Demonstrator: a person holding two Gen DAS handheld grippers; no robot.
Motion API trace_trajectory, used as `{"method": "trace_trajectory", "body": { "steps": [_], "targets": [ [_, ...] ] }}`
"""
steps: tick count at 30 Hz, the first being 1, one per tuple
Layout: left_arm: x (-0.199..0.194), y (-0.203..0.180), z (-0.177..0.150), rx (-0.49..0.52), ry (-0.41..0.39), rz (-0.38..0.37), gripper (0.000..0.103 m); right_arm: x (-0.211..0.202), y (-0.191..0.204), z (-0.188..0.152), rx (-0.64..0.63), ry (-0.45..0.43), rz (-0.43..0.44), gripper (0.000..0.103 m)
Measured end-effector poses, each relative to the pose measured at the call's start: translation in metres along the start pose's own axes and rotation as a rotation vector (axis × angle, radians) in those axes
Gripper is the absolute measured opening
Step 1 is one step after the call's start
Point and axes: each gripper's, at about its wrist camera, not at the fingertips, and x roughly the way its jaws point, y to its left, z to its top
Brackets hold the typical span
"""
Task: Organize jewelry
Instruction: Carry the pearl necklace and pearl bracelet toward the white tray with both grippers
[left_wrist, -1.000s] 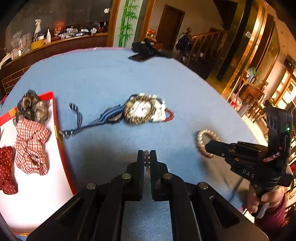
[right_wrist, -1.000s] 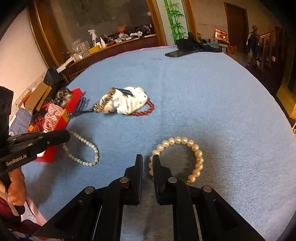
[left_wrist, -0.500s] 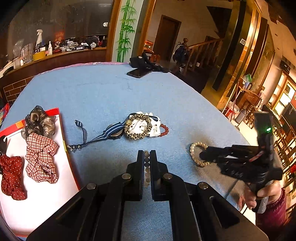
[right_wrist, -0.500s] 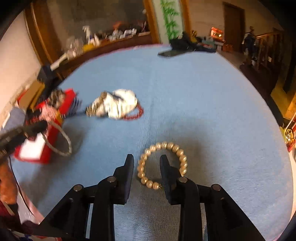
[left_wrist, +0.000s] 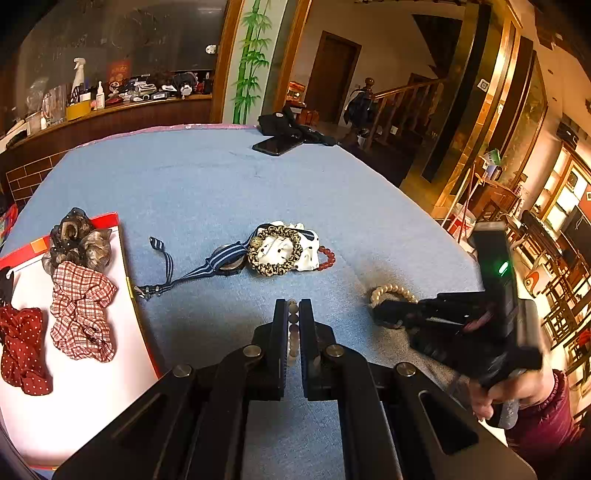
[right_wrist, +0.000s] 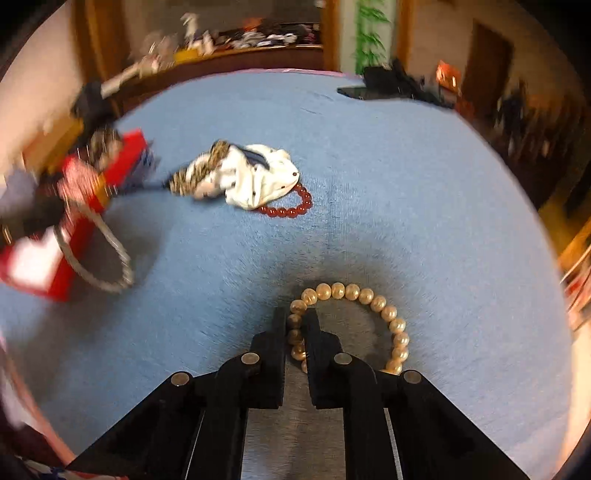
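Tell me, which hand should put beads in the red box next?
Left, probably. Its hand-held gripper holds a bead strand beside the red box; the right one grips the pearl bracelet farther away.

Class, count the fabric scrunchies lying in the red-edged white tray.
3, all in the red-edged white tray: a brown-grey scrunchie at the far end, a red-checked scrunchie below it, a dark red dotted scrunchie nearest. Others may lie outside the picture.

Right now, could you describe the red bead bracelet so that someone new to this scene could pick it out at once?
Start at the blue table and find the heap near its middle, a white spotted scrunchie. The red bead bracelet lies half tucked under that scrunchie's near edge. It is the only dark red, glossy loop; the pearl bracelet pinched by the right gripper is cream-coloured.
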Motion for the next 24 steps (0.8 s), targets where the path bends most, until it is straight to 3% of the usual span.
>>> {"method": "trace_trajectory", "body": {
  "steps": [4, 9, 17, 24],
  "targets": [
    [-0.002, 0.002, 0.002, -0.008, -0.006, 0.001, 0.005, -0.026, -0.020, 0.003, 0.138, -0.090, 0.143, 0.009],
    [-0.006, 0.002, 0.003, -0.010, -0.015, 0.001, 0.005, -0.052, -0.021, 0.009, 0.190, -0.176, 0.210, 0.010],
    [-0.007, -0.004, 0.002, 0.017, -0.035, 0.042, 0.005, -0.061, -0.003, 0.012, 0.202, -0.211, 0.265, 0.010],
    [-0.009, -0.006, 0.001, 0.040, -0.059, 0.073, 0.005, -0.064, 0.010, 0.015, 0.170, -0.213, 0.261, 0.010]
  ]
}}
